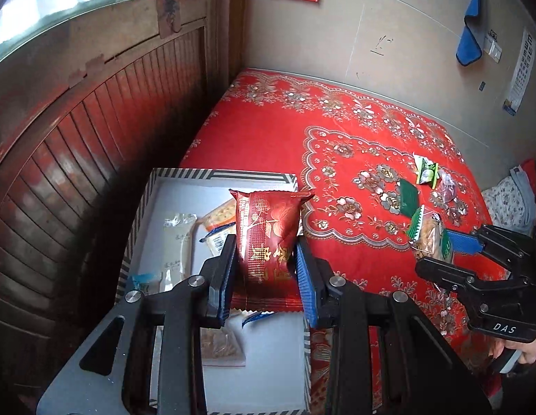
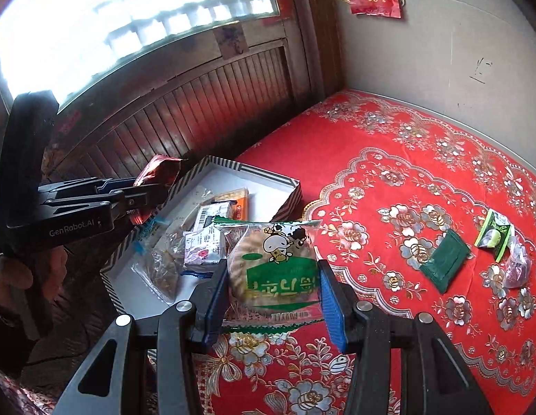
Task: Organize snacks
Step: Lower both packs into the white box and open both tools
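While both tongs carry a packet apiece, the entry that matters is where each load stands against the striped box (image 1: 140, 207), which sits at the left near edge of the red flowered bedcover (image 1: 268, 131), close by the slatted wooden wall (image 1: 77, 145).

Item, left tongs (image 1: 264, 263): jaws drawn narrow and clamped on a red foil packet (image 1: 268, 228). Packet held upright, long axis running away from the tongs, top seam farthest. It hangs directly over the box's white floor, near the right-hand wall of the box. Judged the nearer of the two to a drop: nothing lies between packet and box but air.

Item, right tongs (image 2: 273, 297): jaws closed on a green-and-clear biscuit packet with a cartoon cow (image 2: 273, 263), gripped at its two side edges, flat face toward the camera. It hangs over the bedcover just off the box's near right corner; the box lies to the left and a little farther off. Judged to need a short carry leftward before release.

Item, box contents: several packets already lying flat, among them a pale clear one (image 1: 178, 242), an orange cracker pack (image 2: 233, 204) and a white labelled one (image 2: 204, 245). Free floor shows mainly along the far side.

Item, still loose on the bedcover, well off to the right: a dark green sachet (image 2: 444, 263), a light green packet (image 2: 494, 237), a small clear purplish bag (image 2: 517, 263).

Judgement: sorting partly done; the left load likely goes in first, so that the two tongs do not crowd each other over the box.
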Action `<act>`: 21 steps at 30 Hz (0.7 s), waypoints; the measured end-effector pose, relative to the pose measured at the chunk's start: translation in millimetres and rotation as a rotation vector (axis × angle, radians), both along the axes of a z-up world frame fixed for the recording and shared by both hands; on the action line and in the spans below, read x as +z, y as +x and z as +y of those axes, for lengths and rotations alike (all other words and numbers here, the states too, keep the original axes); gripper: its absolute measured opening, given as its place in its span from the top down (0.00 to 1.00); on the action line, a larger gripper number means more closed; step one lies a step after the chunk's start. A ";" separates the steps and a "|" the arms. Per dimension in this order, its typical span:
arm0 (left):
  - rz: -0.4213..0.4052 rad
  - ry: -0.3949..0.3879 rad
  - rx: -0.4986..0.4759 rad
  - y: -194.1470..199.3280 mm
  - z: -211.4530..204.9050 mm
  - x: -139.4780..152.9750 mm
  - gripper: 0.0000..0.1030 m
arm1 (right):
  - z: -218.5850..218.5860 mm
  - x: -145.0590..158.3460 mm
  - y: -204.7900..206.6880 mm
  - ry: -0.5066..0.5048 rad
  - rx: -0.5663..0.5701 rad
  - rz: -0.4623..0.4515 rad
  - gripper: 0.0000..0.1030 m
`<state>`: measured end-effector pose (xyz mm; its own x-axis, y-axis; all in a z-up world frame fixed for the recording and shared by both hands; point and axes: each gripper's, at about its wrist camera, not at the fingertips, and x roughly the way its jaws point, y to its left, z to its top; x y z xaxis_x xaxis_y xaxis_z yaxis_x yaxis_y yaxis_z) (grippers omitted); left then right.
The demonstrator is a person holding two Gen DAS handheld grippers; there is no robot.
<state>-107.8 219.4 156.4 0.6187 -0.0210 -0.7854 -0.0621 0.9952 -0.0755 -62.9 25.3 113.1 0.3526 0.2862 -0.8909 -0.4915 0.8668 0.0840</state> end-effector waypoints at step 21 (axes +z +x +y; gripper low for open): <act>0.186 -0.001 0.142 -26.6 41.9 -72.1 0.69 | 113.1 -108.0 85.4 -0.029 0.105 0.146 0.54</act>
<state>-134.4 261.4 84.3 0.4600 0.0546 -0.8862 -0.2140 0.9755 -0.0510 22.6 138.4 5.1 0.1886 0.2885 -0.9387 -0.5638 0.8145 0.1370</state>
